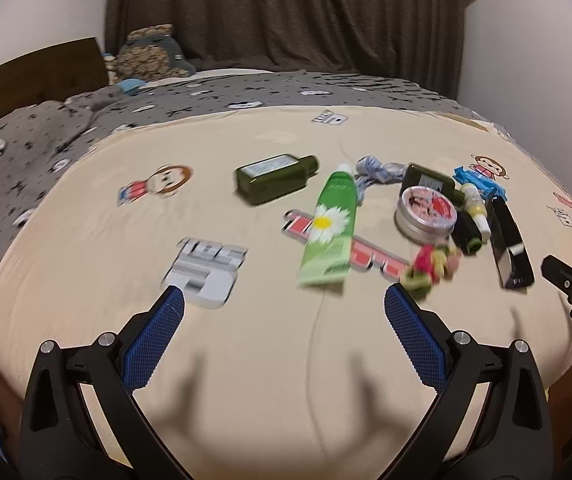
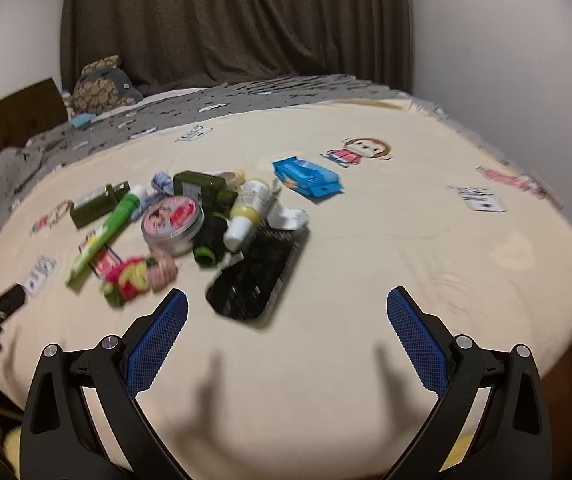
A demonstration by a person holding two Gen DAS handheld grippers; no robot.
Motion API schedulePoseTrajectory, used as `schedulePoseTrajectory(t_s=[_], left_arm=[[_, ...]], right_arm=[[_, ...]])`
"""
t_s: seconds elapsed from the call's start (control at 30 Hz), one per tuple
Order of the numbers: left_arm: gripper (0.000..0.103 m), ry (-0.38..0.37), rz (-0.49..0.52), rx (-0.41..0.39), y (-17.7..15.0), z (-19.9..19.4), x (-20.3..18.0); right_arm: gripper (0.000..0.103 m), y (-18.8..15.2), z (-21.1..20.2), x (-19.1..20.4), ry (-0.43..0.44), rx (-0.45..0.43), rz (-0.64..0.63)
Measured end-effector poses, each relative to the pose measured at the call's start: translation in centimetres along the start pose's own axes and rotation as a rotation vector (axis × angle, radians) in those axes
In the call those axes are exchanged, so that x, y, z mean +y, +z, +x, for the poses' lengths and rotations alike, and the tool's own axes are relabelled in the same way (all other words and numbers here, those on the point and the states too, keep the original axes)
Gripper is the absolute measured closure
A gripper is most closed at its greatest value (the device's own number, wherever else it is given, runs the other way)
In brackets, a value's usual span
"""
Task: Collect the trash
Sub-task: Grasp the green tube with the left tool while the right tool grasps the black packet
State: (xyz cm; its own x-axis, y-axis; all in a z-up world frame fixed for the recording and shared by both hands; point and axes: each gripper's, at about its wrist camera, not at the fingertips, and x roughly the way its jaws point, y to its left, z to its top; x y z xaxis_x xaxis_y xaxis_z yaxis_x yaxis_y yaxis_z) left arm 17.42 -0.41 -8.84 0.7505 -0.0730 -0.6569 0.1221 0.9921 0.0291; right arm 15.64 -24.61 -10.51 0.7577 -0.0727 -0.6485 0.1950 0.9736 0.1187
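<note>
The trash lay heaped on the cream bedspread [image 1: 246,360]: a green tube [image 1: 327,226], a round tin [image 1: 425,212], a dark green bottle [image 1: 276,178], a black remote [image 2: 260,278] and a blue packet [image 2: 307,178]. My left gripper [image 1: 284,306] hovered near the tube, fingers spread wide, holding nothing. My right gripper [image 2: 286,308] was equally wide, empty, its left pad [image 2: 158,344] just beside the remote.

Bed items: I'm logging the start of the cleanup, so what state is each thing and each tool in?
Left tool: open, empty.
Right tool: open, empty.
Green tube: lying flat, capped.
Round tin: lid on.
Dark green bottle: on its side, capped.
Blue packet: lying flat, apart from the pile.
Black remote: lying flat.
</note>
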Motion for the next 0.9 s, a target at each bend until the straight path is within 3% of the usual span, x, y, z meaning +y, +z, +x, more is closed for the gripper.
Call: schedulePoseTrajectory(t_s=[0.13,0.4,0.63,0.7,0.77,0.9], left_arm=[[0.013,-0.006,0.053,0.02,2.0,3.5,-1.3],[0.026,-0.049,0.059,0.112,4.0,10.0,-2.1],[0.039,-0.077,0.046,0.15,4.9,12.8,-2.1],[0.047,-0.093,0.054,0.149,5.0,13.0,-2.4],[0.063,-0.109,0.072,0.149,5.1,13.0,-2.6],[0.066,-0.102,0.096,0.147,4.9,12.6,-3.1]], right_arm=[[0.009,1.2,2.5,0.3,0.005,0.04,0.02],[0.022,2.2,6.7,-0.2,0.021,0.118,0.085],[0.031,2.3,8.1,0.2,0.015,0.126,0.057],[0.047,2.5,8.4,0.4,0.015,0.121,0.041],[0.059,2.6,8.3,0.5,0.022,0.115,0.027],[0.073,2.5,7.7,1.0,0.023,0.097,-0.025]])
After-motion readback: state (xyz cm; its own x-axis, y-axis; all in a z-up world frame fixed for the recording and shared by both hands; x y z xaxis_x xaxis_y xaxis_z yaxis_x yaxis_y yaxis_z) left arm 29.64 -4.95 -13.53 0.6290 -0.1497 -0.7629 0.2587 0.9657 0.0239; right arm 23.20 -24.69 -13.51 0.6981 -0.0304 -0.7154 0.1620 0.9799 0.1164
